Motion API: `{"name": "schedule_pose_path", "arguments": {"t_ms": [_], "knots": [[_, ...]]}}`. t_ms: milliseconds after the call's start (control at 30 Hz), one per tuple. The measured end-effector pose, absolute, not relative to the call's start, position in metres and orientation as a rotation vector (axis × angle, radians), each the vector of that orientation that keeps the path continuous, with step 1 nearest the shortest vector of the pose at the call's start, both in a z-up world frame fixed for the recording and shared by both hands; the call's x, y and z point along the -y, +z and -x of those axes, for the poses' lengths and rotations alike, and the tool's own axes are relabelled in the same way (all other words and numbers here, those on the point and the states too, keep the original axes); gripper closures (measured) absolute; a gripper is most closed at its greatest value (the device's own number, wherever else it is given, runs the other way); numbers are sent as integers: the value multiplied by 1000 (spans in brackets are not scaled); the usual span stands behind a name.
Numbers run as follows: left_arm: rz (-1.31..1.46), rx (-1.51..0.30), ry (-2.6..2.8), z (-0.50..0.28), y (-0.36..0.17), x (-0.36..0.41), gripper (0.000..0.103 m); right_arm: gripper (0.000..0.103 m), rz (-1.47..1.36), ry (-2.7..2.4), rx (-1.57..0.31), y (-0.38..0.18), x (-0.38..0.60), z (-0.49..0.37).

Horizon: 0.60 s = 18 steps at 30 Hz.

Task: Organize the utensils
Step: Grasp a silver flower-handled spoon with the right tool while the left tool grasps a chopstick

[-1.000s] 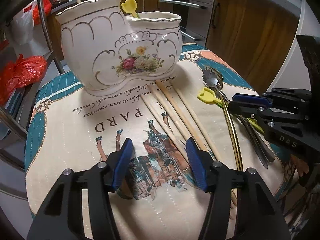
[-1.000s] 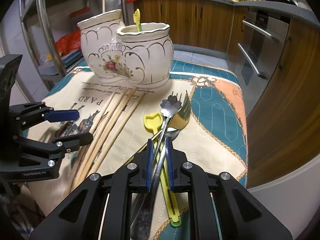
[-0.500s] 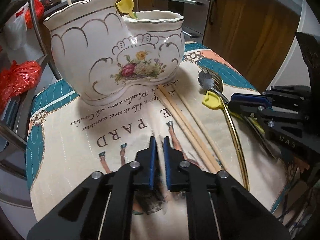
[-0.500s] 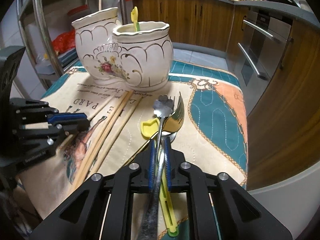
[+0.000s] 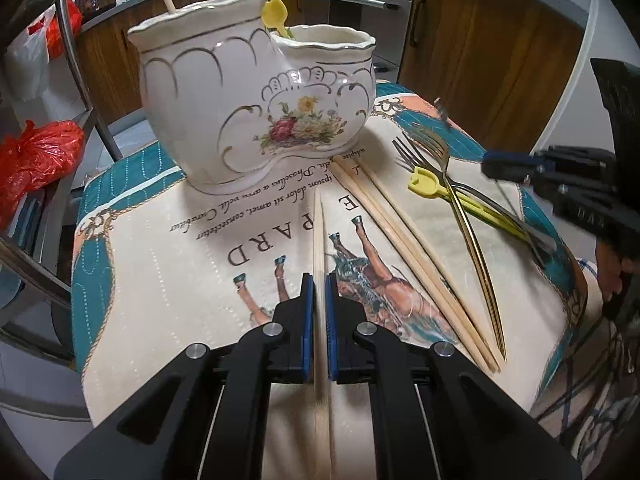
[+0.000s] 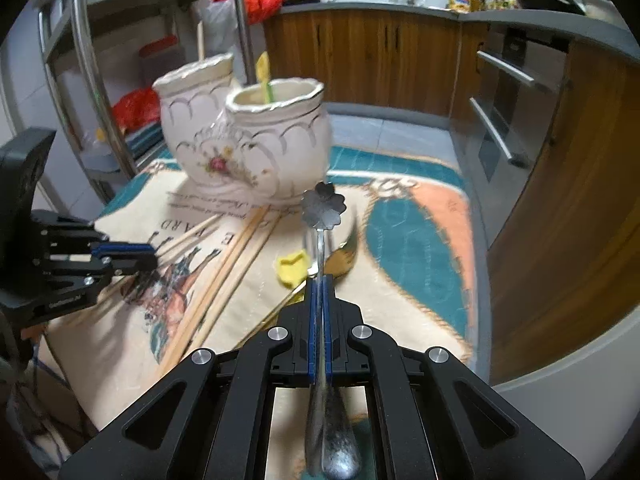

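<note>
Left gripper (image 5: 316,280) is clamped on one wooden chopstick (image 5: 318,236), tip pointing toward the ceramic holder (image 5: 256,112); right gripper (image 6: 319,280) is pinched narrow on a silver spoon (image 6: 323,206) w/ flower-shaped end, raised off the cloth (image 5: 160,248). Step, prob.: both picks made, carry to holder next. Needs each piece tipped upright & dropped into a compartment, chopstick likely the taller one w/ a stick already in. Left lying: chopsticks (image 5: 400,236), gold fork (image 5: 460,208), yellow spoon (image 5: 426,186). Holder rims & the yellow utensil (image 6: 264,76) inside may snag.
</note>
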<state>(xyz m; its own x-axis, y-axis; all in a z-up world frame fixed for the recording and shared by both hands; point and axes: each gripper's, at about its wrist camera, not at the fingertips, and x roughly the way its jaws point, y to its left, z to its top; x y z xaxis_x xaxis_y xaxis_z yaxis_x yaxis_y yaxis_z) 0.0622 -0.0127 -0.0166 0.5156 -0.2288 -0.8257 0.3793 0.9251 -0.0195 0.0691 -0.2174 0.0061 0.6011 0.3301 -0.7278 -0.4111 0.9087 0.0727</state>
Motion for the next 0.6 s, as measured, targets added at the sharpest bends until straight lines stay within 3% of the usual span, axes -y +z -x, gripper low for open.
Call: {"name": "schedule_pose_path", "arguments": {"t_ms": [533,600], "knots": [[-201,-995,-348,-62,-23,7,96,98,71,360,-977,-20,245,-102],[-206,-1004,-355,-59,-21,6,96,91,87,363,-986,-19,243,-103]]}}
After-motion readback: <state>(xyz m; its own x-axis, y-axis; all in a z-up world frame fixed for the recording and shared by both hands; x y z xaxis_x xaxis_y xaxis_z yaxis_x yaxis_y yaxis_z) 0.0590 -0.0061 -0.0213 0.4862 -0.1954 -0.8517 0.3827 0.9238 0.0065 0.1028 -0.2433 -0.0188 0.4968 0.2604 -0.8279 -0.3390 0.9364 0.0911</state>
